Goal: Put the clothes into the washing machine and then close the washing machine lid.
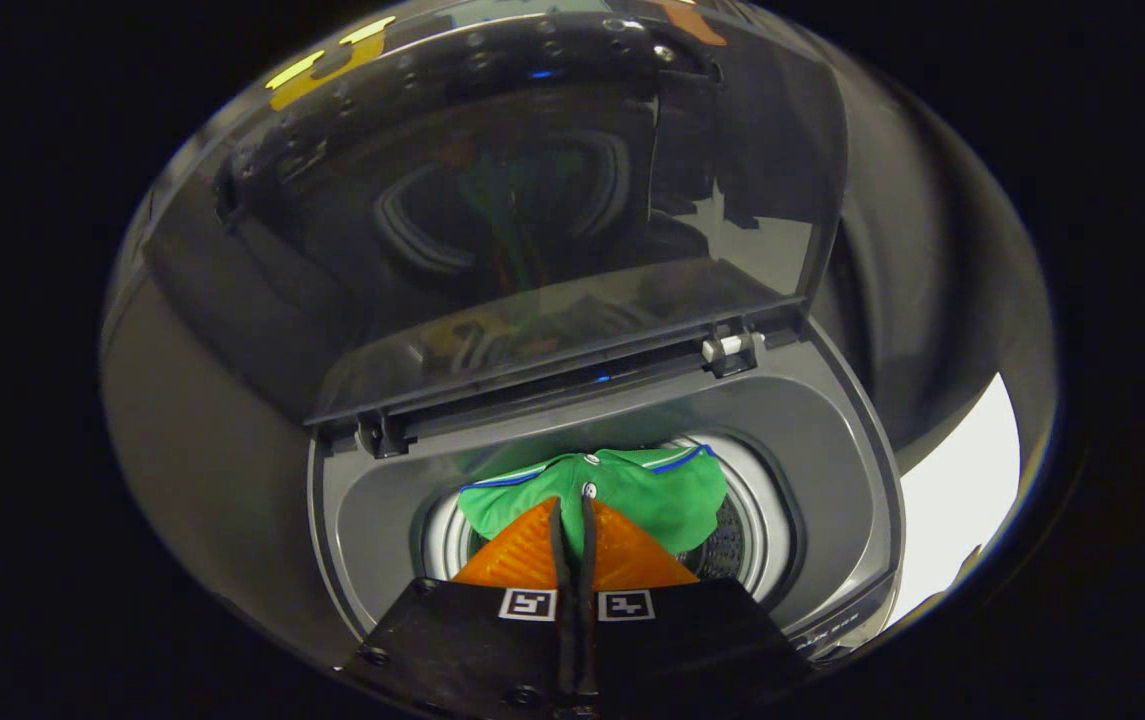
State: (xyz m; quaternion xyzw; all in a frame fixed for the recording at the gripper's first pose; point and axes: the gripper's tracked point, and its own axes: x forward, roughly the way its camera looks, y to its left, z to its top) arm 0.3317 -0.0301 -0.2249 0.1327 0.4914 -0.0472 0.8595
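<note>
Gripper view: my gripper (pixel 573 515) hangs over the open mouth of the washing machine (pixel 832 440), and my 2 fingers (pixel 532 555) are drawn almost together, with a thin slit left between them. A fold of the green garment (pixel 662 495) sits in that slit, so both fingers press on the cloth and I have hold of it. The garment has blue and white trim along its edge and small snap buttons near my fingertips. It spreads just ahead of my fingers, above the round drum (pixel 747 535), whose perforated metal wall shows to the right of the cloth. Beyond the drum, the lid (pixel 532 230) stands raised on its 2 hinges at the back of the tub, its dark glass panel reflecting the opening below.
</note>
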